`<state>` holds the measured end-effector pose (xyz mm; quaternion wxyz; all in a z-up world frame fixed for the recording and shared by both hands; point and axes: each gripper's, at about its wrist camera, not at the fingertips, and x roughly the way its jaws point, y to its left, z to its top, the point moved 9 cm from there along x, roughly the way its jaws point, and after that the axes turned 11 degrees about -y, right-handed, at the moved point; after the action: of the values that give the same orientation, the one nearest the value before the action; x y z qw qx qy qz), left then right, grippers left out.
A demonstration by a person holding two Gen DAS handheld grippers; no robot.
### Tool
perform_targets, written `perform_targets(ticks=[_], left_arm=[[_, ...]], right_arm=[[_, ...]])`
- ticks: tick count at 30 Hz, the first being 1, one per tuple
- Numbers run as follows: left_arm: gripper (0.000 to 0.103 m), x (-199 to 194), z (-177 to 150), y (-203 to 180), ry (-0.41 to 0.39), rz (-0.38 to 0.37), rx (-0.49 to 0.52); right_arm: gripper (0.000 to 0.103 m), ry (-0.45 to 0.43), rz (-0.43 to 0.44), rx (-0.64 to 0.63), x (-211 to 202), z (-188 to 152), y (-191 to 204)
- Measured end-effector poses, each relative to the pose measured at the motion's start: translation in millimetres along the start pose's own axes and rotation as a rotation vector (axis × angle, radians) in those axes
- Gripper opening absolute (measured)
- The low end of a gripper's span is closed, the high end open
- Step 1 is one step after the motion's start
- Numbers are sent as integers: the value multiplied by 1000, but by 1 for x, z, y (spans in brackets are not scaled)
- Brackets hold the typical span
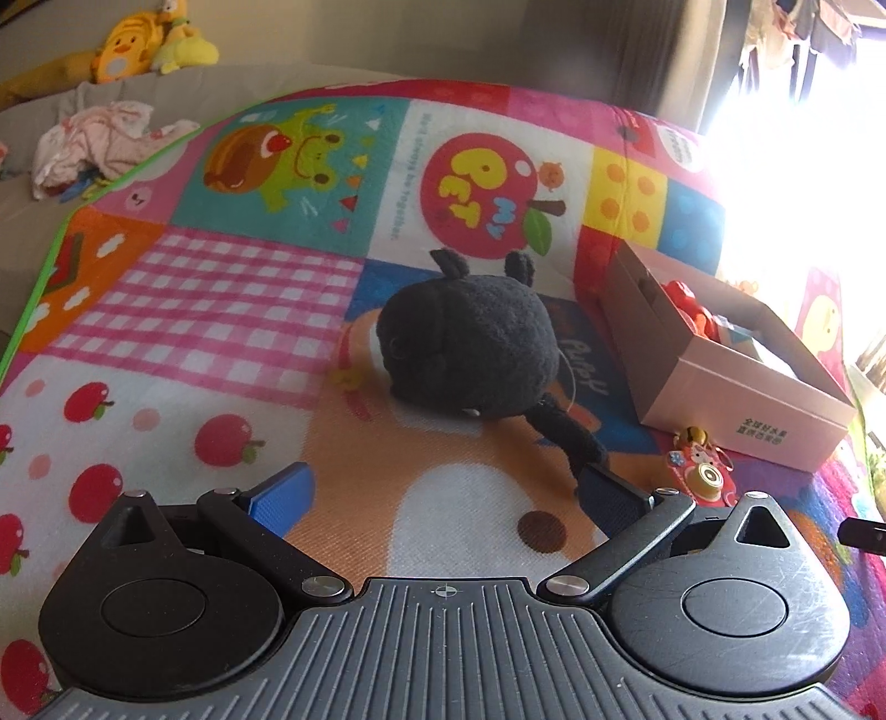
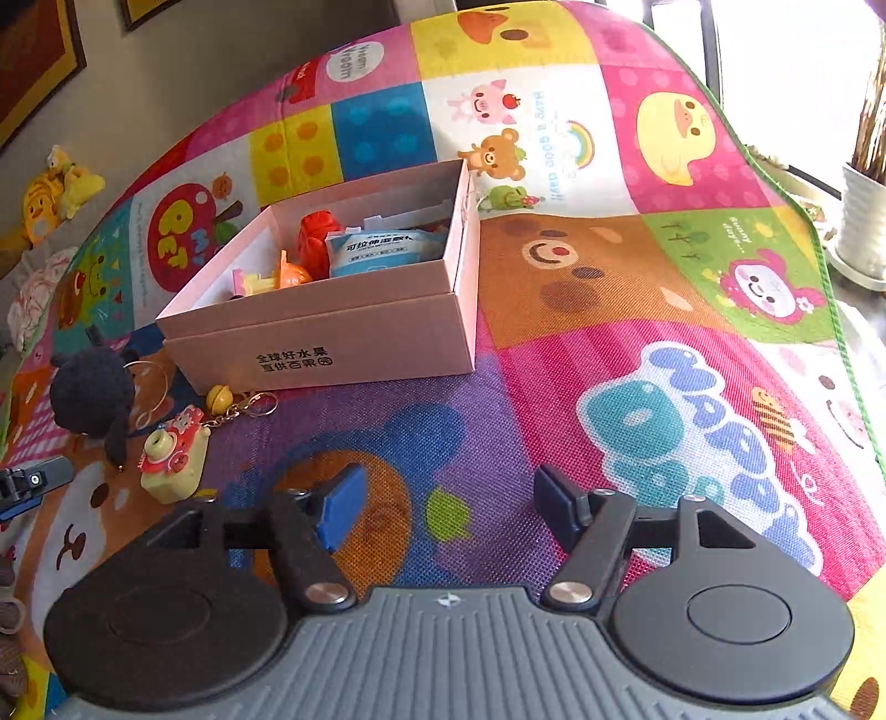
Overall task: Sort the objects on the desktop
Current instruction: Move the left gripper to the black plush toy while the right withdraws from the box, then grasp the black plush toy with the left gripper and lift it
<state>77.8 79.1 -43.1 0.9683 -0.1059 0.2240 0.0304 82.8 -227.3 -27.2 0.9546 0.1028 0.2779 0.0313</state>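
Observation:
A black plush toy lies on the colourful play mat, just ahead of my left gripper, which is open and empty with its jaws wide apart. The plush also shows in the right wrist view. A toy camera keychain with a gold bell lies beside the plush, in front of the pink cardboard box; the keychain shows in the left wrist view too. The box holds a red toy, an orange toy and a tissue pack. My right gripper is open and empty above bare mat.
Beyond the mat's far edge lie yellow plush toys and a heap of pink cloth. A white plant pot stands off the mat's right edge. The left gripper's tip shows at the left edge of the right wrist view.

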Motion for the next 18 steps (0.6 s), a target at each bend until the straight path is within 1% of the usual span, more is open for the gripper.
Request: perform_targets(ticks=[1, 3, 5, 6, 8, 12, 15, 17, 18], left_arm=[[103, 3, 2, -4, 0, 1, 11], [103, 10, 8, -11, -10, 13, 36], [103, 19, 15, -16, -19, 42, 58], [103, 24, 19, -18, -19, 49, 56], [103, 35, 25, -22, -13, 46, 42], [103, 54, 29, -26, -2, 77, 62], [103, 60, 29, -27, -5, 104, 76], [103, 61, 29, -27, -4, 109, 84], [101, 61, 29, -28, -5, 109, 91]], right_arm=[[78, -13, 9, -4, -1, -1, 1], [84, -42, 15, -20, -2, -4, 2], [84, -56, 11, -24, -3, -6, 2], [86, -64, 18, -21, -4, -5, 2], [88, -77, 30, -4, -6, -3, 2], [92, -65, 40, 39, -3, -3, -4], [94, -68, 47, 45, -3, -4, -3], [95, -66, 55, 49, -2, -4, -3], [96, -66, 58, 51, -2, -4, -3]])
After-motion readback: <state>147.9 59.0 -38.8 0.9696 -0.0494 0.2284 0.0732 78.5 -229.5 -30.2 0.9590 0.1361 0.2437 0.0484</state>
